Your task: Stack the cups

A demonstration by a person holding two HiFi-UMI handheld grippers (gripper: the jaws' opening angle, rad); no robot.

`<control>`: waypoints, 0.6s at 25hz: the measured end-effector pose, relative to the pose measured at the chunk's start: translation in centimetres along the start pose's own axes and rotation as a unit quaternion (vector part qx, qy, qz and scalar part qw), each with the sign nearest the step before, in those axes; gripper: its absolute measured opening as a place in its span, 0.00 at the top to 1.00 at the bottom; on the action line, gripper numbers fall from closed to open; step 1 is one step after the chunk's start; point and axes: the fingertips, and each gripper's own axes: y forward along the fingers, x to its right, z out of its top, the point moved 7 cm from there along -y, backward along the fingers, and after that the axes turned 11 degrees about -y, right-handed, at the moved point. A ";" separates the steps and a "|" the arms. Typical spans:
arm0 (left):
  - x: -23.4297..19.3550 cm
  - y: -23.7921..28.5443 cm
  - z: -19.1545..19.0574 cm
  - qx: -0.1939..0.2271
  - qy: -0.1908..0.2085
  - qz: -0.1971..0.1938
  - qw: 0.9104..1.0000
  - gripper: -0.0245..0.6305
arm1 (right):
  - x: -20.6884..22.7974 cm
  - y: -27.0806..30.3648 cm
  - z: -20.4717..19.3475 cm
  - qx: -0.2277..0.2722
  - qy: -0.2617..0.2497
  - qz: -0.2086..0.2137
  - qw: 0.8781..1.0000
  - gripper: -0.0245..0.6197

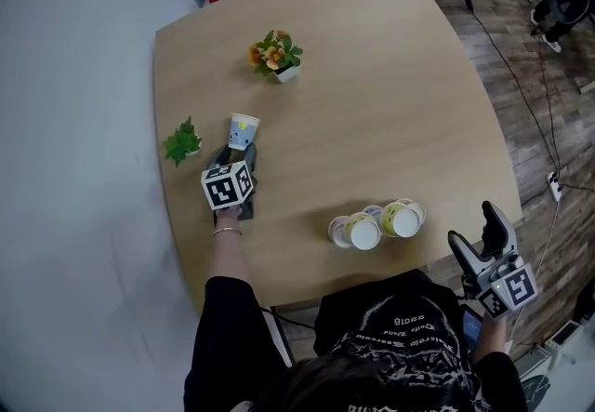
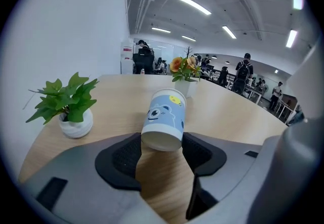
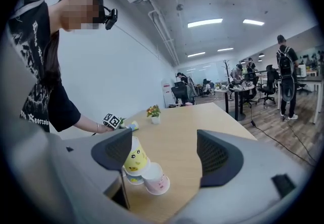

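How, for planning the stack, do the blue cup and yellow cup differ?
The blue cup shows a bear; the yellow cup a small face. The blue cup is alone, tilted, clamped in the left gripper's fingers; the yellow cup sits ungripped against other cups. Both are tapered cartoon cups.

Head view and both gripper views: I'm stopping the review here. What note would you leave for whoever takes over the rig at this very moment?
Left gripper: jaws closed on the near end of the blue cup, which tilts away, beside the small green plant.
Right gripper: open, empty, held off the front right edge of the table.
Other cups: bunched together near the table's front edge.
Done: blue cup gripped; nothing stacked with it.
Left: carry it to the bunch and stack all the cups.
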 end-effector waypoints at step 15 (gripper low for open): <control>3.2 -7.1 1.8 -0.014 0.082 -0.039 0.996 0.56 | -1.5 0.5 -0.9 0.016 0.008 0.008 1.000 0.35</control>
